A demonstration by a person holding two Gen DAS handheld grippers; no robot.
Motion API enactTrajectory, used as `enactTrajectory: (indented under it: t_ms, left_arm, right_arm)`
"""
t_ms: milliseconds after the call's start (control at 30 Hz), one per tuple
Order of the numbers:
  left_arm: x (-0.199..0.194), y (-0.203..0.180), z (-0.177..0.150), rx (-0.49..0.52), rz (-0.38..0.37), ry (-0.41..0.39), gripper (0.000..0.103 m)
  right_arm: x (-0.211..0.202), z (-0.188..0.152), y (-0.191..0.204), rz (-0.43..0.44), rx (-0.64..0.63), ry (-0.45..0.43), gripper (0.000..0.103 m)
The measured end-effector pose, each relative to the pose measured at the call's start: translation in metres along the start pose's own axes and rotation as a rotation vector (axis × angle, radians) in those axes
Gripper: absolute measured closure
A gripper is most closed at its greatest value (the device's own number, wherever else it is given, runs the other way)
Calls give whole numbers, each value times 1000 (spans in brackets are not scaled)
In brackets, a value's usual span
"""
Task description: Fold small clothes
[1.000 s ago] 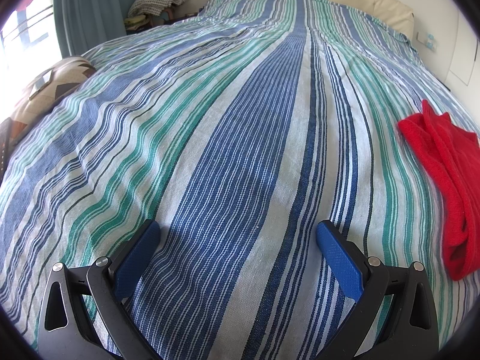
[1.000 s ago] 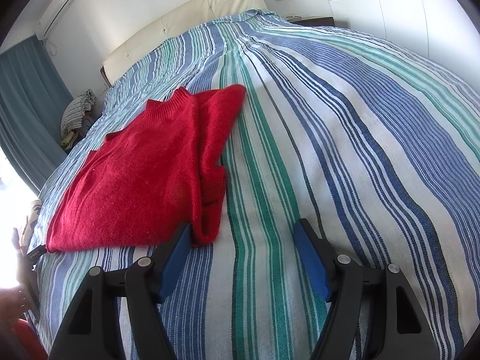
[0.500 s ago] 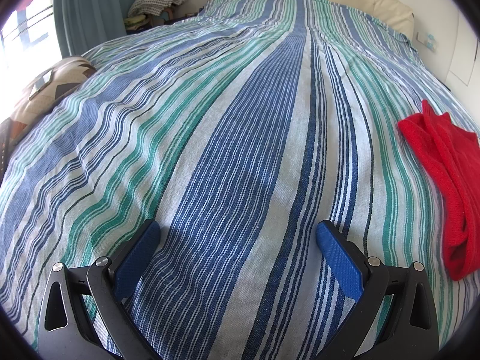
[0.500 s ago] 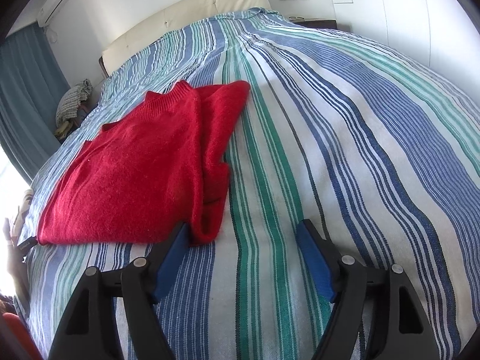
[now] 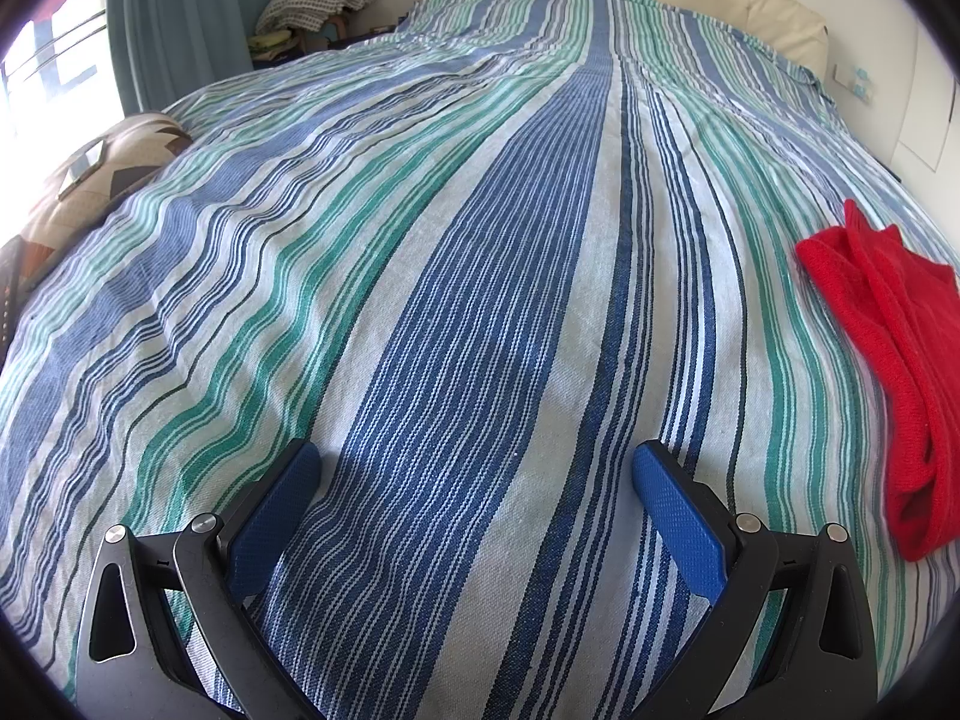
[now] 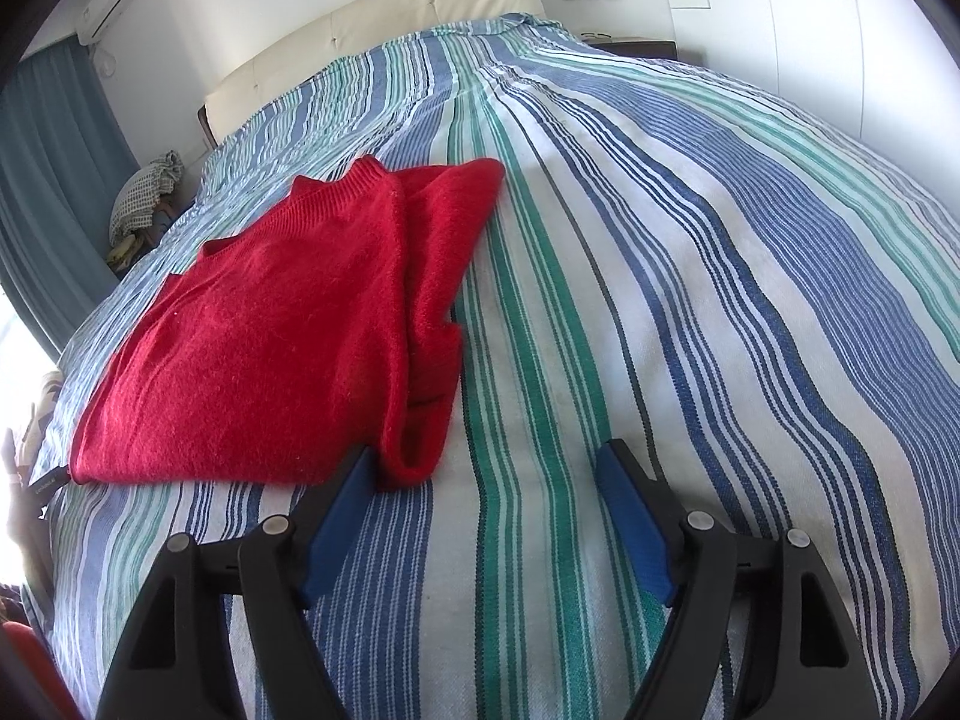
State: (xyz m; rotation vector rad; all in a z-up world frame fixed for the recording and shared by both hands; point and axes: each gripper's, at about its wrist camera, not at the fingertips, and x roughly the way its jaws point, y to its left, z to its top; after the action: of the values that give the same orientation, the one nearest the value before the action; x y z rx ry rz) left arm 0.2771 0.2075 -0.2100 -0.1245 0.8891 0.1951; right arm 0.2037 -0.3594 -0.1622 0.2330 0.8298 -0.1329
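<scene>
So the striped bedspread (image 6: 690,300) covered the whole bed, the red sweater (image 6: 270,348) lay folded on it to the left of your right gripper (image 6: 489,468), whose empty, well-parted jaws had one pad by its hem, and your left gripper (image 5: 474,468) gaped wide over bare stripes.

The red sweater (image 6: 258,336) is fuzzy matt knit with a ribbed collar. The striped bedspread (image 6: 690,312) is coarse woven cloth. Both grippers have matt black plastic arms, dimpled blue rubbery pads (image 5: 678,510) and shiny metal rivets. The headboard (image 6: 372,30), upper centre, looks smooth padded leather.
</scene>
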Motion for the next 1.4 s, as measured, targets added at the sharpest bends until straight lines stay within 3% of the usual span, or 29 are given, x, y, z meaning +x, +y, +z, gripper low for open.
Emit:
enactTrajectory:
  t_ms: [1400]
  left_arm:
    - [0,0,0,1,-1,0,0]
  right_arm:
    - [-4,-1,-8,53,31,-16,26]
